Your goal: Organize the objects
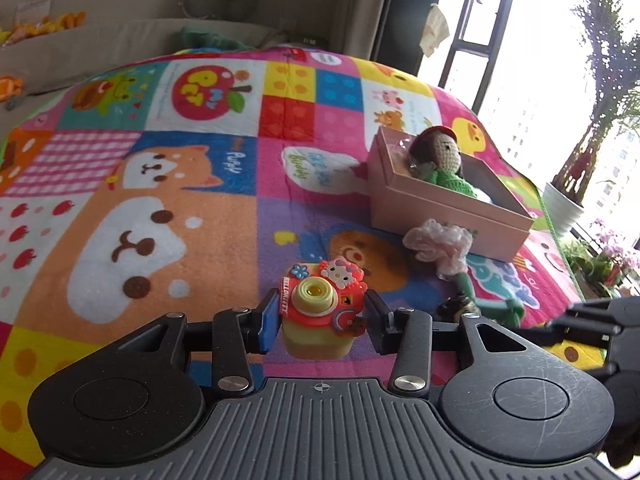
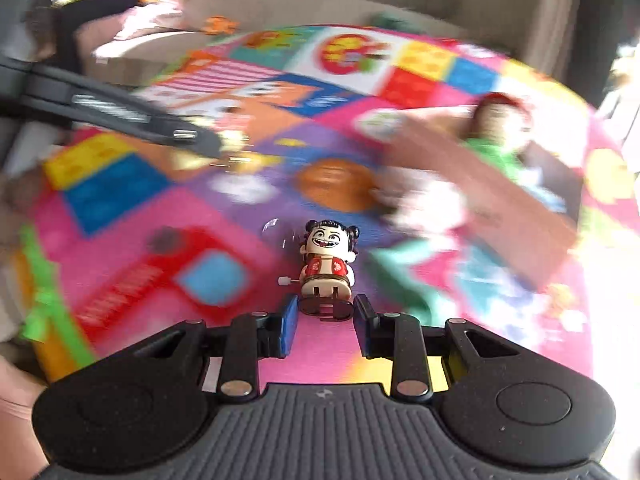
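My left gripper (image 1: 322, 316) is shut on a red and yellow Hello Kitty toy camera (image 1: 320, 300), held just above the patchwork play mat (image 1: 160, 208). My right gripper (image 2: 326, 322) is shut on the base of a small wind-up figurine (image 2: 326, 264) with black hair buns and a red vest. The figurine stays sharp while the mat behind it is blurred. An open pink box (image 1: 432, 208) stands at the right with a crochet doll (image 1: 444, 156) in green lying inside. A pink crochet flower (image 1: 438, 246) with a green stem lies on the mat against the box's front.
A small dark object (image 1: 458, 306) lies by the flower's stem. The right gripper's body (image 1: 596, 320) shows at the right edge. A sofa (image 1: 120, 40) runs behind the mat, and potted plants (image 1: 568, 200) stand by the window at the right. The mat's left half holds nothing.
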The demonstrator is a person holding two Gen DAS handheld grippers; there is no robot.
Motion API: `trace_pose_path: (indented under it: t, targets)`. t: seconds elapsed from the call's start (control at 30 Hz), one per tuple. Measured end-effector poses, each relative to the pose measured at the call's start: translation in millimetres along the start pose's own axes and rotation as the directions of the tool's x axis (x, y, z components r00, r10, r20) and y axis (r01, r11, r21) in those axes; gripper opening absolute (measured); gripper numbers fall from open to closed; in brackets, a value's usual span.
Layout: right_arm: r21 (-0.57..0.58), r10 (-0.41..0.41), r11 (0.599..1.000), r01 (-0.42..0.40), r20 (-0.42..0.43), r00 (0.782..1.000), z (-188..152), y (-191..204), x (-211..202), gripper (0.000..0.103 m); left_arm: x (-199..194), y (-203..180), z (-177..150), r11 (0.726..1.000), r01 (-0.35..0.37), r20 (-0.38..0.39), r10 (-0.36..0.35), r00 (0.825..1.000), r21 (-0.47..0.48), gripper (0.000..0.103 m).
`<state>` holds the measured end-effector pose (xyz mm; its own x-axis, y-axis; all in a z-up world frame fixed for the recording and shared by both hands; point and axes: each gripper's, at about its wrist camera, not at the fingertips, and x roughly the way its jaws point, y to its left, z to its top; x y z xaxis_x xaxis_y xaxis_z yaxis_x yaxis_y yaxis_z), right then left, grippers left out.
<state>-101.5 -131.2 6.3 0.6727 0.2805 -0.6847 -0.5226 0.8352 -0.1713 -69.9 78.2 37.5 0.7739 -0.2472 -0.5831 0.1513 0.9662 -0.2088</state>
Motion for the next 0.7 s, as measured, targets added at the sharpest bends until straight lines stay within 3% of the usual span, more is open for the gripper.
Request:
trace_pose_path:
  t: [0.1,0.17,0.27,0.33,0.47,0.6,0.7]
  targets:
    - [0.0,-0.086,0.996,0.086,0.016,0.996,-6.2,-14.5,-3.8,0.032,1.8,-1.7,-1.3,1.0,-0.001,-0.011,0.001,1.0,-0.001,0.048]
    - [-0.026,-0.159,0.987,0.16,0.031,0.987,-9.2,-18.8,-3.7,0.043,2.3,-2.8,-2.5,1.0,0.002,-0.019,-0.002,1.0,-0.001,0.048]
    - [-0.023,-0.239,0.971,0.24,0.04,0.97,-9.3,-25.1,0.4,0.047,3.0,-5.9,-4.6,1.0,0.014,-0.025,-0.014,1.0,0.001,0.048]
    - [0.03,-0.224,0.974,0.223,0.032,0.974,-8.4,-31.7,-1.6,0.048,4.3,-7.4,-5.4,1.0,0.02,-0.029,-0.02,0.999,0.001,0.048]
    - [0.113,-0.084,0.991,0.077,0.058,0.995,-6.6,-34.7,-9.5,0.049,10.2,-10.1,-7.2,1.0,0.027,-0.042,-0.027,0.999,-0.003,0.048]
    - [0.102,-0.09,0.991,0.082,0.081,0.993,0.7,-20.5,5.9,0.049,14.3,-17.9,-10.7,0.999,0.047,-0.054,-0.047,0.997,-0.003,0.048]
    - [0.095,-0.068,0.994,0.06,0.077,0.995,5.5,-13.9,15.8,0.043,12.8,-25.6,-10.9,0.997,0.079,-0.048,-0.079,0.996,0.003,0.048]
